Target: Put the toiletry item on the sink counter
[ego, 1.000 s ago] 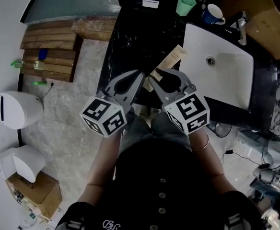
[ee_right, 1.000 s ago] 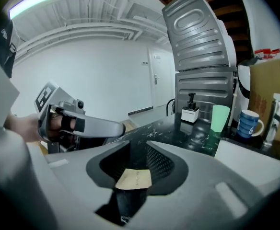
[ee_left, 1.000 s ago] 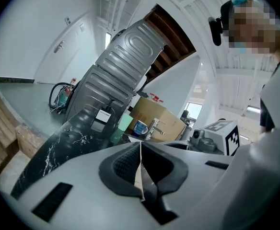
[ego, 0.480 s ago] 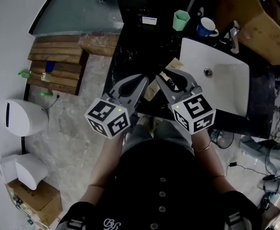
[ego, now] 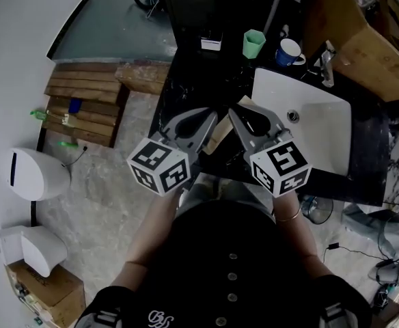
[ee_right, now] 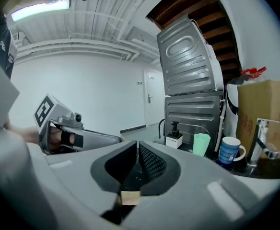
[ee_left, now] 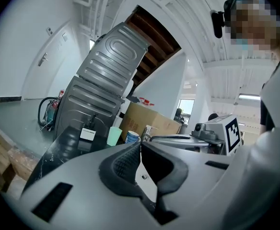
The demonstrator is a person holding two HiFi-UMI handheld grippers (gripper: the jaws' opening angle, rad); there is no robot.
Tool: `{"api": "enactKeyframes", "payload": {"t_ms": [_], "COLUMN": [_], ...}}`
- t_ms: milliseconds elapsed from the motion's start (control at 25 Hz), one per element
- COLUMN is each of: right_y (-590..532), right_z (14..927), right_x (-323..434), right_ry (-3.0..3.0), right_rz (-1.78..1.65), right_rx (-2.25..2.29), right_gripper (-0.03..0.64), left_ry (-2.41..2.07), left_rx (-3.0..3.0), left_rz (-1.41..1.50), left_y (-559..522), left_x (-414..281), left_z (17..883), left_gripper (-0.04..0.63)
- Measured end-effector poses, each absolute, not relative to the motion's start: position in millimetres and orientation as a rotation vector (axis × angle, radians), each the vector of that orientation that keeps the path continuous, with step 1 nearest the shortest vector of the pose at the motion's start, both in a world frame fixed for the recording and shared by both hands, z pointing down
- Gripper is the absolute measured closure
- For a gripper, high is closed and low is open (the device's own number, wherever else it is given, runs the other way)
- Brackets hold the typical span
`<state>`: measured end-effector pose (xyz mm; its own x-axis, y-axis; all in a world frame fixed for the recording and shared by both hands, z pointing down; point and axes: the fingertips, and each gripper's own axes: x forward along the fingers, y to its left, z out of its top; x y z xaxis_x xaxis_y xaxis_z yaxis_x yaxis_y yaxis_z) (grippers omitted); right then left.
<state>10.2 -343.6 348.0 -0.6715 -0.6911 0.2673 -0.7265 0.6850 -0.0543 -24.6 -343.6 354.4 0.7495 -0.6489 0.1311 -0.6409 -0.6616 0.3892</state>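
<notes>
Toiletry item (ego: 219,135) lies flat on the black counter (ego: 186,74), just beside the left edge of the white sink (ego: 315,128), a long tan thing pointing from the counter's front edge towards the basin. A second ago most of its length showed ahead of my tools; now only a strip of it shows between them and a corner beyond, because both tools sit over its near end. Against the sink's edge it seems to lie where it lay then, so I judge it has been set down and is not being carried. My left tool (ee_left: 139,145) has its jaws brought together at the tips with nothing between them; through the hollow behind the tips I see only the pale sink. My right tool (ee_right: 137,145) is likewise closed to a thin slit and grips nothing at the tips. Deep in its throat there is a small tan patch (ee_right: 130,197), and I cannot tell whether that is the toiletry item seen through the gap or part of the tool itself. Both tools tilt upward, towards the ceiling and the grey machine at the back, not down at the counter. In the head view the left tool (ego: 212,117) and right tool (ego: 232,113) are close side by side near the counter's front edge. With the toiletry item resting on the counter and neither tool holding it, I take the placing as done.
</notes>
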Motion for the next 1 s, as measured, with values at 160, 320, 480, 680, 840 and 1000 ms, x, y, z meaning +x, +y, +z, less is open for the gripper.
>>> {"api": "enactKeyframes", "payload": {"t_ms": [160, 320, 480, 680, 840, 1000], "right_y": [-348, -350, -352, -355, -355, -356], "right_z": [341, 335, 333, 333, 334, 335], "right_x": [20, 26, 28, 33, 33, 32], "right_ry": [-2.679, -2.694, -2.698, -2.708, -2.713, -2.716], "right_rz": [0.233, 0.232, 0.226, 0.238, 0.240, 0.245], "right_rx": [1.201, 1.215, 1.231, 1.247, 1.239, 1.230], "right_gripper": [0.613, 0.614, 0.614, 0.614, 0.614, 0.614], "left_ry": [-0.992, -0.989, -0.970, -0.957, -0.949, -0.936], "left_rx": [2.548, 2.565, 2.569, 2.584, 2.592, 2.603], "left_rz": [-0.032, -0.029, -0.015, 0.011, 0.020, 0.039], "left_y": [-350, -353, -353, -355, -355, -354], "left_x": [-20, -15, -10, -3, -1, 2], "left_z": [350, 346, 347, 347, 347, 347], "left_gripper": [0.581, 0.581, 0.581, 0.581, 0.581, 0.581]}}
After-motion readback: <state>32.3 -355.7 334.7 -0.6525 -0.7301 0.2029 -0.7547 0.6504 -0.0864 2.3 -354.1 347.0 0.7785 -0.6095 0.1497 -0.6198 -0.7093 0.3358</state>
